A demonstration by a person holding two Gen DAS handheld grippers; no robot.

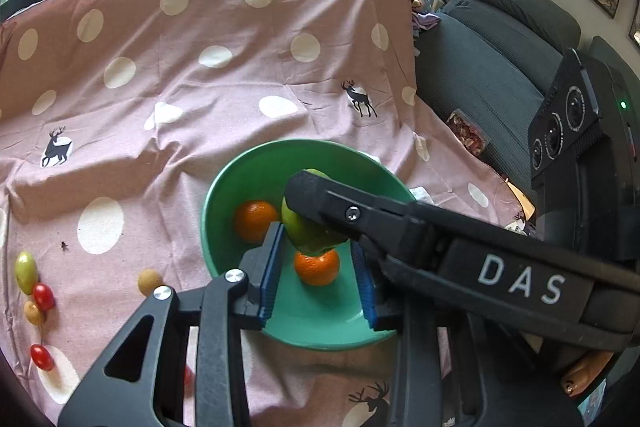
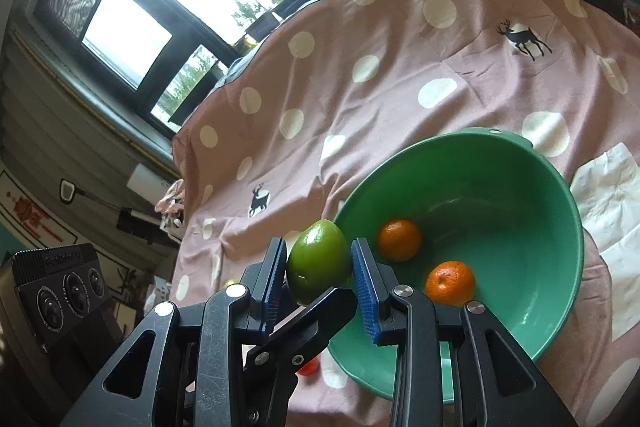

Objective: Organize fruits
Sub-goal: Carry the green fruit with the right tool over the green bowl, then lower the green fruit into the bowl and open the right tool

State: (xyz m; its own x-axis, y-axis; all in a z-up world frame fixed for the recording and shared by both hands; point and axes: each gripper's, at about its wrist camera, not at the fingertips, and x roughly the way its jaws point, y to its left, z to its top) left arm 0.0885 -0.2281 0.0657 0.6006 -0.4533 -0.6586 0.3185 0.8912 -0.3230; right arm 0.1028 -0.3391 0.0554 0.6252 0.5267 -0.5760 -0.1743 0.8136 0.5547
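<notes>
An egg-shaped green fruit (image 2: 318,259) hangs over the near left rim of a green bowl (image 2: 520,227). My right gripper (image 2: 318,241) is shut on it, one blue pad on each side. In the left wrist view the same fruit (image 1: 308,235) sits between the tips of my left gripper (image 1: 317,235), which closes on it crosswise. The right gripper's finger (image 1: 360,215) lies across the fruit's top. The left gripper's finger (image 2: 304,323) passes under the fruit. Two oranges (image 1: 254,221) (image 1: 317,267) lie in the bowl (image 1: 256,163).
The bowl stands on a pink dotted cloth (image 1: 200,87). At the cloth's left lie small fruits: a green one (image 1: 26,271), red tomatoes (image 1: 43,297) and a tan ball (image 1: 150,281). White paper (image 2: 612,203) lies right of the bowl. A grey sofa (image 1: 480,75) is behind.
</notes>
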